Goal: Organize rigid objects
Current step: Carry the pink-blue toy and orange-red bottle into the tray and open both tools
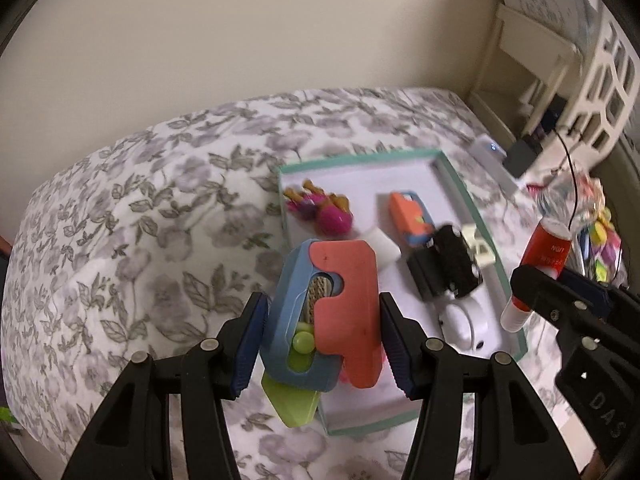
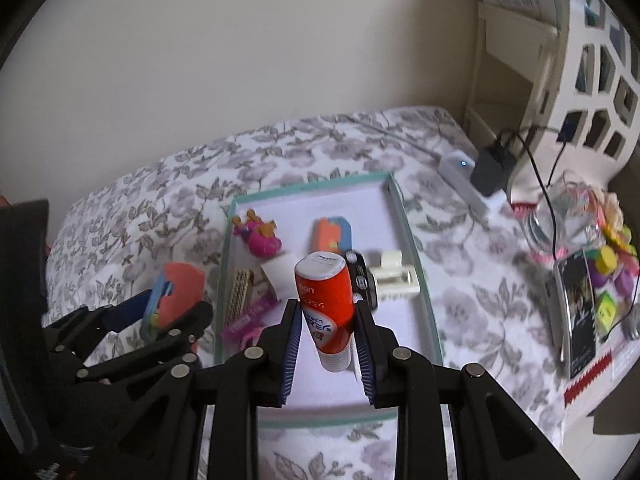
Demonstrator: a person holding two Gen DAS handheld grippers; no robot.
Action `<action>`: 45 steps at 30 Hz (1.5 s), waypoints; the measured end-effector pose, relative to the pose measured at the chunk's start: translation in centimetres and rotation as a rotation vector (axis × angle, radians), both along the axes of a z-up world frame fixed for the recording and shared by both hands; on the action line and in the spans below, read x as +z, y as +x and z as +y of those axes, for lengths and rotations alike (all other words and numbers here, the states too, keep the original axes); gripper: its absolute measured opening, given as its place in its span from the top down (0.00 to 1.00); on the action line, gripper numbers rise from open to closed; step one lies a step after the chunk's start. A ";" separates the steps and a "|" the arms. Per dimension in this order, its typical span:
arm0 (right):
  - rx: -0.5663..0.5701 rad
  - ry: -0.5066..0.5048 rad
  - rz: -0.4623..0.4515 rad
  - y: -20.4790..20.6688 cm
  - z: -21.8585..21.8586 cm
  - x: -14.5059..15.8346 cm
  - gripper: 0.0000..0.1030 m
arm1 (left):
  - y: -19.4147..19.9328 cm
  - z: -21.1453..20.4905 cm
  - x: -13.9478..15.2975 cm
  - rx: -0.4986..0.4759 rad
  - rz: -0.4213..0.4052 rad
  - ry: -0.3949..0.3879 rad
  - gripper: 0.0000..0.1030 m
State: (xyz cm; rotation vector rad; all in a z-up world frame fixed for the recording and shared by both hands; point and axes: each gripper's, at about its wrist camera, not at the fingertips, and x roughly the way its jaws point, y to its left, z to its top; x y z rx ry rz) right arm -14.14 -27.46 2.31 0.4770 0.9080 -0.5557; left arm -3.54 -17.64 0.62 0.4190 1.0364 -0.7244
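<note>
Left wrist view, lower centre: the left tongs are clamped by their ribbed blue pads on a blocky plastic toy, coral on one face, pale blue on the other, with a lime-green pointed tip poking out below. At the right edge the right tongs pinch a smooth red tube with a white cap.

In the right wrist view that tube stands nearly upright at centre frame, white cap down, squeezed between the right tongs; the left tongs show at lower left with the coral toy.

Beyond both lies a shallow rectangular tray with a mint-green rim and white floor, resting on a bed covered in grey leaf-printed fabric. Inside it are a glossy pink figure, a second coral-and-blue block, a cream hair claw, a black ribbed object, and a woven beige strip.

Farther right, a white lattice shelf stands by the plain wall.
</note>
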 end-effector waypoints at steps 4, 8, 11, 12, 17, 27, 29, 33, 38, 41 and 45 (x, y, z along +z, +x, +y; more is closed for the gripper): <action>0.006 0.011 0.028 -0.7 0.1 -1.2 0.73 | -1.2 -0.3 -1.8 -0.025 0.023 0.022 0.44; 0.007 0.039 0.055 -1.0 0.0 -2.5 0.73 | -1.7 -0.6 -2.9 -0.034 0.026 0.041 0.44; 0.008 0.056 0.077 -0.7 -0.2 -3.3 0.73 | -2.0 -0.6 -3.4 -0.038 0.028 0.059 0.44; 0.011 0.059 0.083 -0.6 -0.1 -3.5 0.73 | -2.1 -0.7 -3.6 -0.039 0.029 0.062 0.44; 0.003 0.070 0.121 -0.3 -0.5 -4.6 0.73 | -2.2 -1.0 -4.1 -0.043 0.031 0.075 0.44; 0.019 0.104 0.192 0.7 -0.9 -7.2 0.73 | -2.2 -1.8 -6.2 -0.042 0.040 0.127 0.44; 0.017 0.112 0.195 0.7 -1.1 -7.6 0.73 | -2.1 -1.9 -6.7 -0.041 0.050 0.134 0.44; 0.016 0.113 0.197 0.9 -1.3 -7.9 0.73 | -2.2 -2.2 -7.3 -0.047 0.058 0.139 0.44; 0.014 0.108 0.196 1.1 -1.4 -8.0 0.73 | -2.4 -2.5 -7.8 -0.051 0.065 0.146 0.44; 0.003 0.111 0.193 1.0 -1.5 -8.0 0.72 | -2.3 -2.5 -7.7 -0.050 0.072 0.137 0.43; -0.004 0.123 0.187 0.9 -1.7 -8.0 0.72 | -2.1 -2.3 -7.2 -0.040 0.068 0.123 0.41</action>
